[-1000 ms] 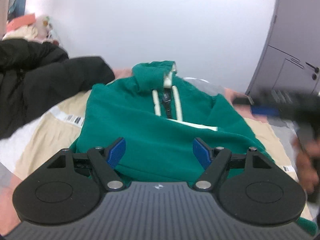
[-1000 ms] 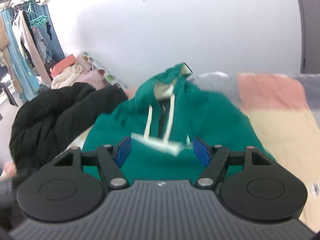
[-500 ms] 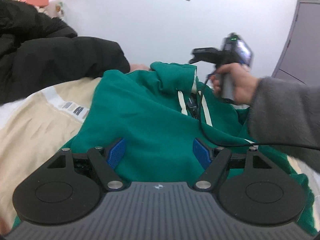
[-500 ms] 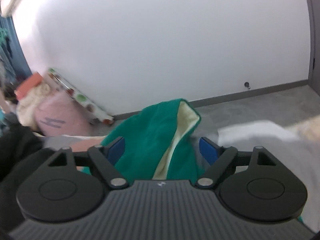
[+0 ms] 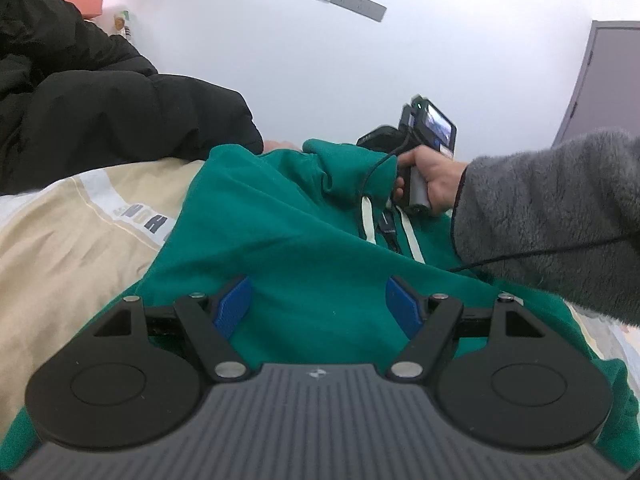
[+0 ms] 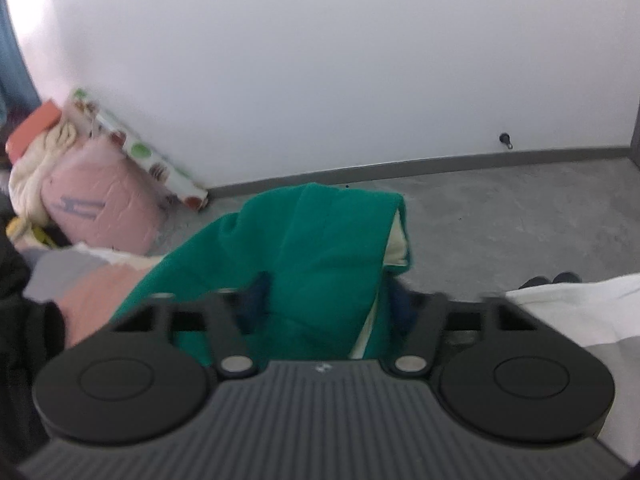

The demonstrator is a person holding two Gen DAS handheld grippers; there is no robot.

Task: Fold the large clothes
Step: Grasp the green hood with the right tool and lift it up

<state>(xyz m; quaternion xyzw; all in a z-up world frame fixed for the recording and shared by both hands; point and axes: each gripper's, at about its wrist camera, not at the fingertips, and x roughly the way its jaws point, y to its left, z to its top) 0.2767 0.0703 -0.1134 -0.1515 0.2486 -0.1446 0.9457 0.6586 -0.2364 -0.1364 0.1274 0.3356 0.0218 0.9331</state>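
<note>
A green hoodie (image 5: 288, 248) with cream drawstrings lies folded on the beige bedsheet. My left gripper (image 5: 320, 300) is open and hovers just above its near part. My right gripper (image 6: 326, 300) is at the hood (image 6: 320, 240), whose green cloth with cream lining lies between its spread blue pads; the fingers are blurred and still wide apart. In the left wrist view the right gripper's handle (image 5: 416, 168) shows at the hood, held by a hand in a grey fleece sleeve (image 5: 552, 216).
A black padded jacket (image 5: 100, 120) lies on the bed to the left. The beige sheet (image 5: 68, 248) shows at left. Beyond the bed's far edge are grey floor (image 6: 500, 216), a pink bag (image 6: 96, 204) and a white wall. A grey door (image 5: 604, 80) is at right.
My right gripper has moved forward to the hood, which now lies between its fingers. My left gripper has shifted left and lower over the hoodie.
</note>
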